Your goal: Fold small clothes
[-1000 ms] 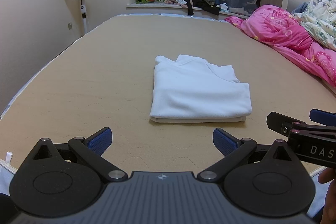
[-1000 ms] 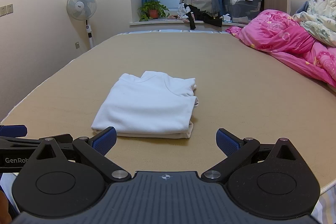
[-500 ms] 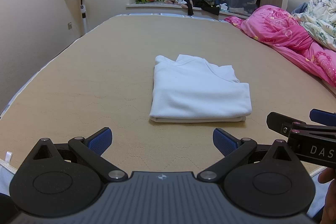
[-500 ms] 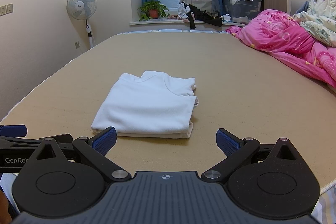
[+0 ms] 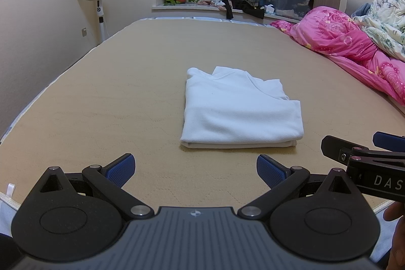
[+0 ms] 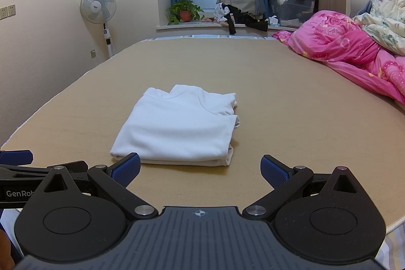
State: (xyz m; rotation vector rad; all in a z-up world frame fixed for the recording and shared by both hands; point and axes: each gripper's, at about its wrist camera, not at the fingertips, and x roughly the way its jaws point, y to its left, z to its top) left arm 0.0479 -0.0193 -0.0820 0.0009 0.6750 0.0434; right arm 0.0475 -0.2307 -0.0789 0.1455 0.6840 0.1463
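Shirt (image 5: 240,108) folded on the bed (image 5: 126,92), both grippers hanging back empty.

White and squared into a neat rectangle, the shirt lies flat near the middle of the tan bed, collar end away from the cameras, folded edge nearest them. Left gripper (image 5: 194,167) hovers over the bed's near edge, jaws spread wide with nothing between the blue pads (image 5: 119,170), clear of the cloth. Right gripper (image 6: 200,168) sits just beside it at the same edge, jaws equally wide and empty; its left pad (image 6: 125,168) overlaps the shirt's near corner in view, though contact cannot be told. Pink quilt (image 6: 354,55) is heaped along the bed's right side, well apart from the shirt.
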